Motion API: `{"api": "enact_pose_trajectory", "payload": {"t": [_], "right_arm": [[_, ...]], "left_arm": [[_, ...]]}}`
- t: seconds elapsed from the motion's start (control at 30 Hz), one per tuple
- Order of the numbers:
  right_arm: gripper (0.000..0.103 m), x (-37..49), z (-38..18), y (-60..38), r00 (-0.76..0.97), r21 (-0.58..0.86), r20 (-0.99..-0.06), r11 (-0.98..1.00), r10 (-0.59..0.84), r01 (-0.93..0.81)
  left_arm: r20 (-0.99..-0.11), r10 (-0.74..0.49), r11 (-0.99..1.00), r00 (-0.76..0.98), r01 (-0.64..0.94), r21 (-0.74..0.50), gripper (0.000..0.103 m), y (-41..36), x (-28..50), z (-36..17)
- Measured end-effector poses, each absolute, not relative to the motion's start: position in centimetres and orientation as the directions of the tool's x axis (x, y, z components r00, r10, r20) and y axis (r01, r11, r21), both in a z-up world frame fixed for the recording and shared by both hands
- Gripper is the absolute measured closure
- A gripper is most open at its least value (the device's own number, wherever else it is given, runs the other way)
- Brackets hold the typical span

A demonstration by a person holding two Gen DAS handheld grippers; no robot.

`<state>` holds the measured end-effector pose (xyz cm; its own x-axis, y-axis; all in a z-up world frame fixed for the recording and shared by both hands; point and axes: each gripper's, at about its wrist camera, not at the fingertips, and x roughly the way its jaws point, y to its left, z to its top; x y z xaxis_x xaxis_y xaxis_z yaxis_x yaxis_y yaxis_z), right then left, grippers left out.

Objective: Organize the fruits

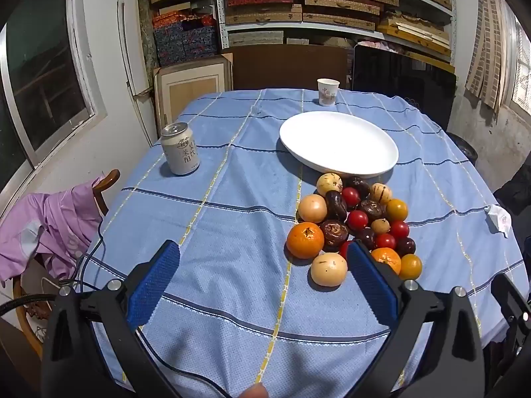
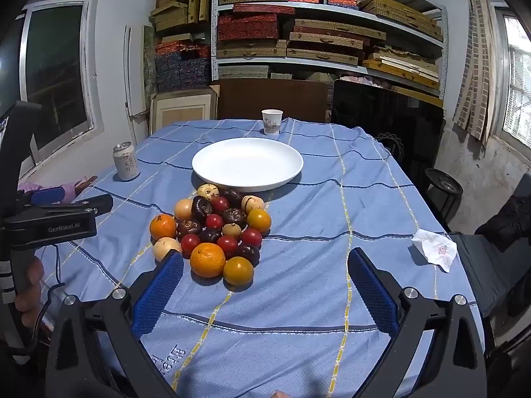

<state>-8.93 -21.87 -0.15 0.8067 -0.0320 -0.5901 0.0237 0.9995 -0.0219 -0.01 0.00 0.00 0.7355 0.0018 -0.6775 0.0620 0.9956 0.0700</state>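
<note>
A heap of mixed fruit [image 1: 356, 224] lies on the blue cloth: oranges, red cherry tomatoes, dark wrinkled fruits, pale round fruits. It also shows in the right wrist view [image 2: 215, 229]. Just behind it stands an empty white plate [image 1: 338, 142], also in the right wrist view [image 2: 247, 162]. My left gripper [image 1: 262, 252] is open and empty, over the cloth left of the heap; its right finger [image 1: 368, 275] overlaps the heap's near edge. My right gripper [image 2: 265, 262] is open and empty, just in front of the heap, with its left finger [image 2: 162, 285] beside a pale fruit.
A drink can [image 1: 180, 148] stands at the table's left. A paper cup [image 1: 328, 91] stands behind the plate. A crumpled tissue [image 2: 434, 245] lies at the right edge. A chair with purple cloth [image 1: 49, 229] is at the left. The left gripper's body [image 2: 53, 222] shows at the left.
</note>
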Motion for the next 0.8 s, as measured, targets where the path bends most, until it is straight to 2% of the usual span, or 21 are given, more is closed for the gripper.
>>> {"api": "enact_pose_trajectory", "payload": {"t": [0.8], "right_arm": [[0.003,-8.8,-0.11,-21.56,0.81,-0.009,-0.585,0.999,-0.031,0.032]], "left_arm": [[-0.675,0.003,0.994,0.738,0.069,0.08,0.004,0.02,-0.04,0.17]]}}
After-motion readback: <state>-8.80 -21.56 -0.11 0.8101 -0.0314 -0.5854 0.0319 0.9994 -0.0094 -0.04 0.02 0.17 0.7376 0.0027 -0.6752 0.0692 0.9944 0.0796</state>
